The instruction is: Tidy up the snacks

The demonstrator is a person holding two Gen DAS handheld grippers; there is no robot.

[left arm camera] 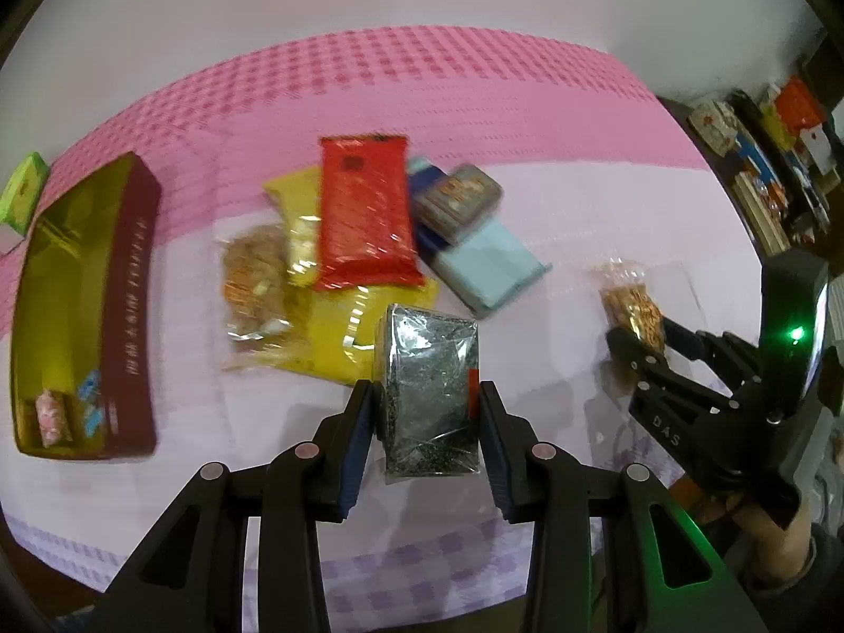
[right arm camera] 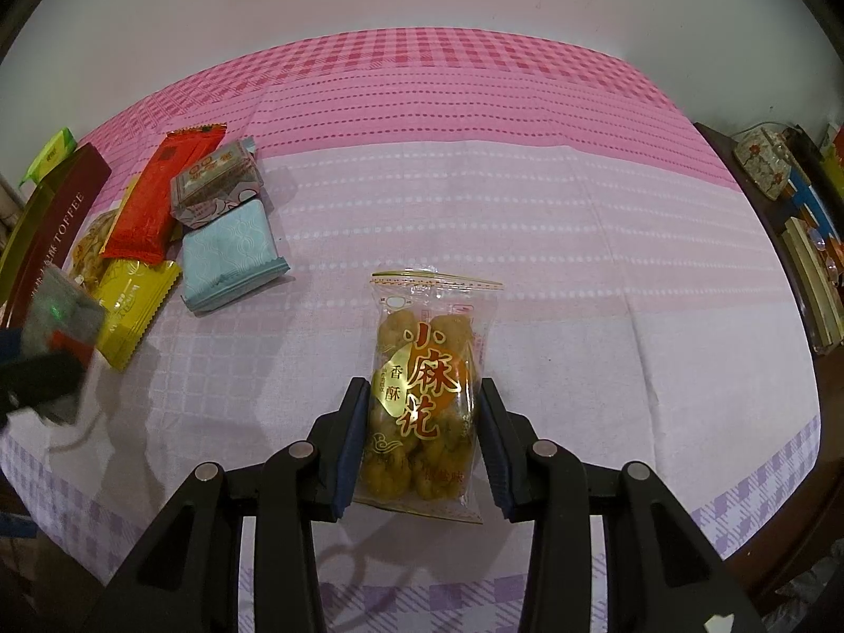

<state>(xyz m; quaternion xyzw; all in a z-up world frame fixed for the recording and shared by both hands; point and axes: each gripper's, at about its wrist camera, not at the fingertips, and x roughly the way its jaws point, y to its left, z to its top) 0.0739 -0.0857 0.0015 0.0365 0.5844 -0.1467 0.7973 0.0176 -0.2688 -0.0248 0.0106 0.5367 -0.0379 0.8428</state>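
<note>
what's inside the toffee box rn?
The toffee box holds a pink-white wrapped sweet and small blue-white packets at its near end. The rest looks bare gold; the near wall hides the floor's edge.

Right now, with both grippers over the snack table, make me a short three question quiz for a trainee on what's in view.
1. True or false: the left gripper is shut on a silver packet.
2. Which snack sits between the right gripper's pads? A) red packet B) clear bag of fried twists C) light blue packet
3. Fill in: the red packet lies on top of a ______ packet.

Key:
1. True.
2. B, the clear bag of fried twists.
3. Yellow: the yellow packet shows beneath it, right of the open toffee box.
</note>
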